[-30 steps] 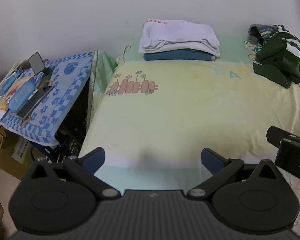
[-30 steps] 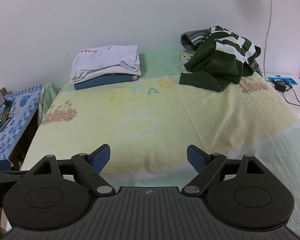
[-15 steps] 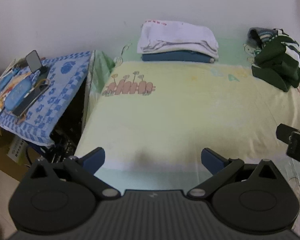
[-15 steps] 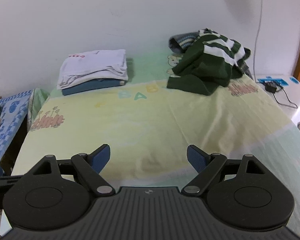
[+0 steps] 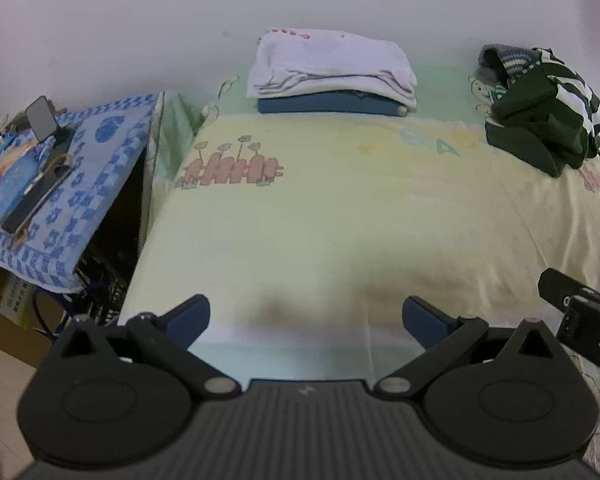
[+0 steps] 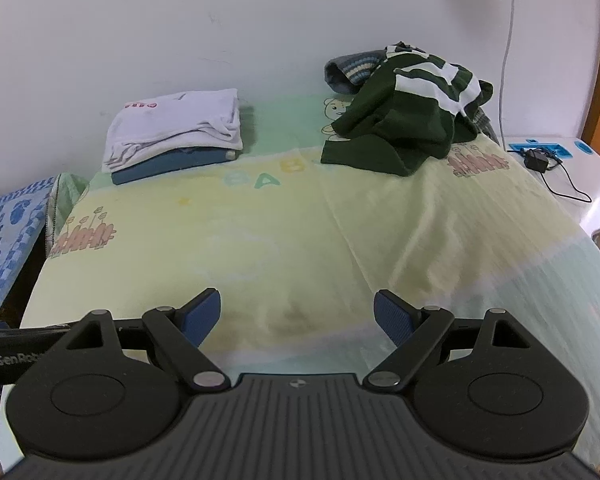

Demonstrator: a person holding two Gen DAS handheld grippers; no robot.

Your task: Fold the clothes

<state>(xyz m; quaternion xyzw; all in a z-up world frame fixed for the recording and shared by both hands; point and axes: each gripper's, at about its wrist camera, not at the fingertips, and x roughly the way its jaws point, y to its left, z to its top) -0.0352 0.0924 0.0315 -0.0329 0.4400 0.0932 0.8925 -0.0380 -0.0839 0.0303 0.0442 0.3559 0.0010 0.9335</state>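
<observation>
A crumpled dark green garment with white stripes (image 6: 412,120) lies heaped at the far right of the bed (image 6: 300,240), over a grey and blue striped knit (image 6: 350,68). At the far left a folded white garment (image 6: 176,128) rests on a folded blue one (image 6: 172,164). The same stack (image 5: 332,68) and green heap (image 5: 540,120) show in the left wrist view. My left gripper (image 5: 306,314) and my right gripper (image 6: 298,314) both hang open over the near edge of the yellow sheet, far from the clothes, with nothing between their fingers.
A side table under a blue patterned cloth (image 5: 60,184) stands left of the bed with a phone (image 5: 40,118) and other items. A white surface (image 6: 560,168) with a charger and cable sits to the right. A wall runs behind the bed.
Both grippers stayed open. The right wrist view swung right then back toward the bed's middle and sits closer in. The left view shifted slightly, with the folded stack now nearer.
</observation>
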